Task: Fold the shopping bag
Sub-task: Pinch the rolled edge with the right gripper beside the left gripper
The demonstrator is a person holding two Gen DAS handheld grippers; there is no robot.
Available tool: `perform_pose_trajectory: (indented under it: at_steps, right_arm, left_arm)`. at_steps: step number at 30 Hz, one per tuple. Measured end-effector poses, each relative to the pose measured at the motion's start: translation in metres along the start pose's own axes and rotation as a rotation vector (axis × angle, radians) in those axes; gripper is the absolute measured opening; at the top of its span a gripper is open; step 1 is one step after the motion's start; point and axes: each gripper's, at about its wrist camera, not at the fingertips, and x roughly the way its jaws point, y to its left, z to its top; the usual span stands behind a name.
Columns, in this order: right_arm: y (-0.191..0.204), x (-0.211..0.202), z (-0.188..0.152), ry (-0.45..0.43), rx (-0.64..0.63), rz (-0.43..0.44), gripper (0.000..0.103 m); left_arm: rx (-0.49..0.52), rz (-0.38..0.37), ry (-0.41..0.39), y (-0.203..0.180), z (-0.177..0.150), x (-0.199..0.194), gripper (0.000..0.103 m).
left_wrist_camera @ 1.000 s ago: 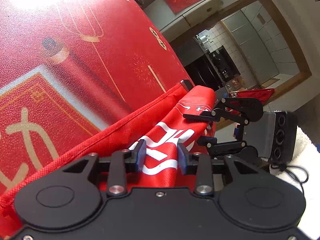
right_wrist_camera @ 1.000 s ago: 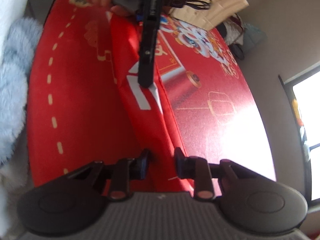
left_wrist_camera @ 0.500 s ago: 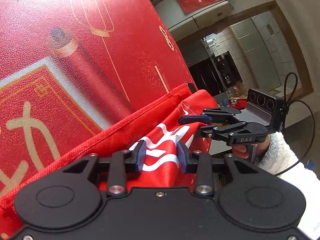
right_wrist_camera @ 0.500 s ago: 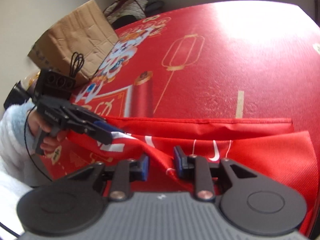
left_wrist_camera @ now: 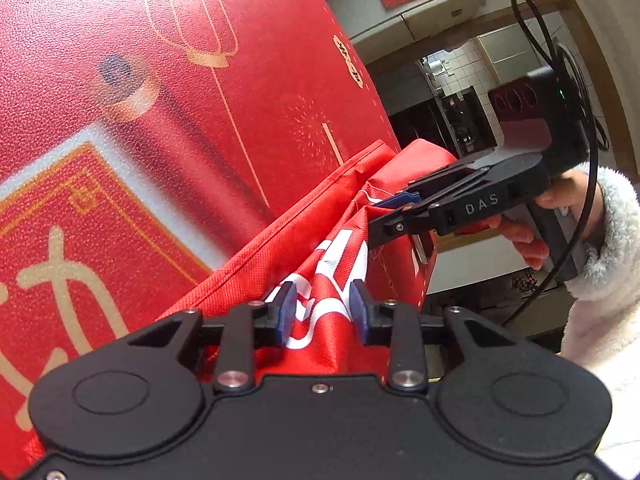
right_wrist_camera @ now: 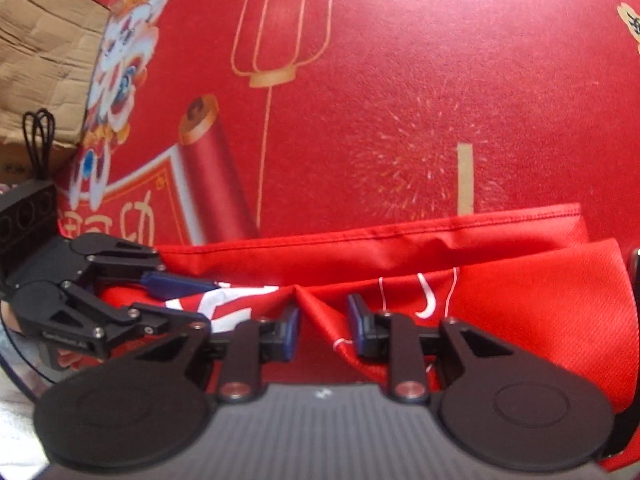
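The red shopping bag [left_wrist_camera: 340, 352] with white print lies bunched along the near edge of the red table [left_wrist_camera: 240, 120]. My left gripper [left_wrist_camera: 322, 310] has a thick fold of it between its pads, and its jaws are closing on that fold. In the right wrist view this gripper [right_wrist_camera: 180, 300] comes in from the left, pinching the printed part. My right gripper [right_wrist_camera: 324, 322] is shut on a ridge of the bag [right_wrist_camera: 520, 300] further along. In the left wrist view the right gripper [left_wrist_camera: 390, 216] pulls the bag's edge taut, held by a hand in a white fluffy sleeve.
The tablecloth [right_wrist_camera: 400, 80] carries lantern, scroll and lion prints. A cardboard box [right_wrist_camera: 40, 60] stands beyond the table's far left edge. Past the table's end are a doorway [left_wrist_camera: 460, 100] to a tiled kitchen and a grey cabinet [left_wrist_camera: 420, 20] with a red cloth on top.
The right gripper has rolled over and swung sideways along the bag, away from the left one. The fold between them is pulled longer. The left gripper stayed put, its jaws slightly narrower.
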Motion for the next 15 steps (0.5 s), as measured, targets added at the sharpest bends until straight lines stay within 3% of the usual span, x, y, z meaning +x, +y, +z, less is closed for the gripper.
perform_pose_trajectory:
  at_steps: [6, 13, 15]
  right_arm:
    - [0.021, 0.014, 0.021, 0.115, -0.026, -0.119, 0.027]
    - [0.021, 0.022, 0.025, 0.170, -0.056, -0.133, 0.026]
    - [0.018, 0.022, 0.022, 0.170, -0.066, -0.122, 0.026]
  left_arm:
    - [-0.008, -0.005, 0.000, 0.003, 0.001, -0.001, 0.030]
    - [-0.004, 0.018, -0.003, -0.009, 0.002, -0.005, 0.031]
    - [0.072, 0.068, -0.023, -0.024, 0.000, -0.009, 0.032]
